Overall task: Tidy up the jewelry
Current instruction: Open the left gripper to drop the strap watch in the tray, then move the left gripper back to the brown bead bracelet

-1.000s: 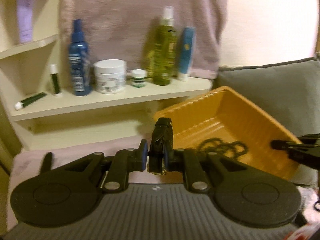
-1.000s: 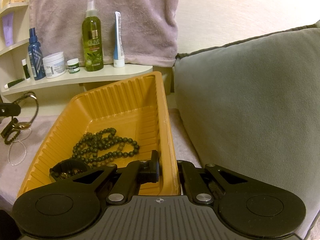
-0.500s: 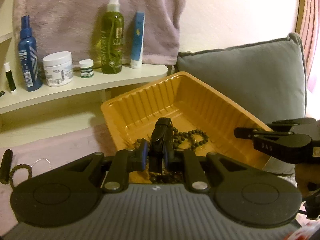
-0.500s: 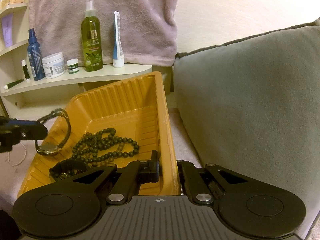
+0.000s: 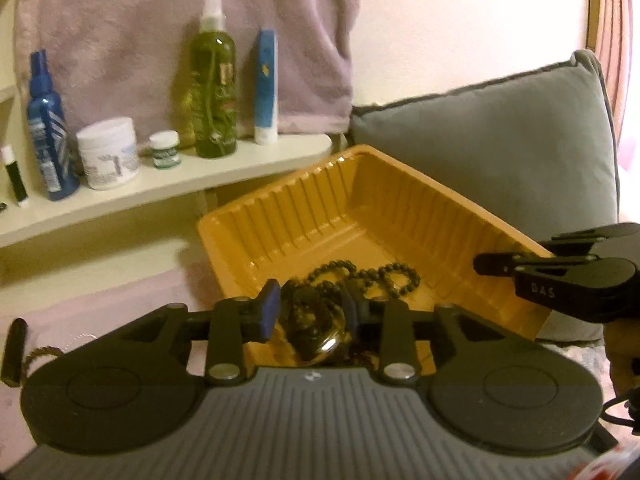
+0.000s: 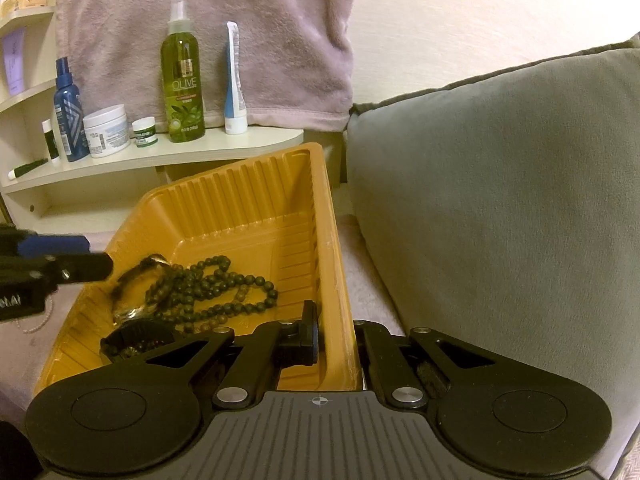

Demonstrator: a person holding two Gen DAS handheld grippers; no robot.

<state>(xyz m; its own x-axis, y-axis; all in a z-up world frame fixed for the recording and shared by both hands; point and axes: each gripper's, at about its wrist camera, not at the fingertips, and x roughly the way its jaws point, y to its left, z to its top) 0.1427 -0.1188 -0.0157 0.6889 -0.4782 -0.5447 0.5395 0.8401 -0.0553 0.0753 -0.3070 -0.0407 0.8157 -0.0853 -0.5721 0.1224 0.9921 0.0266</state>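
Your left gripper is opening, watch loose btwn its pads, over tray's left edge; right gripper clamps tray's right rim.

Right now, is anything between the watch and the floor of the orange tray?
Nothing blocks it. The left gripper is opening, and the watch lies loose in the orange tray, against the dark bead necklace. The right gripper clamps the tray's wall.

Left gripper: black linkage arms, blue pads, silver screws, ribbed grey body. Right gripper: same, white lettering, maybe "DAS".
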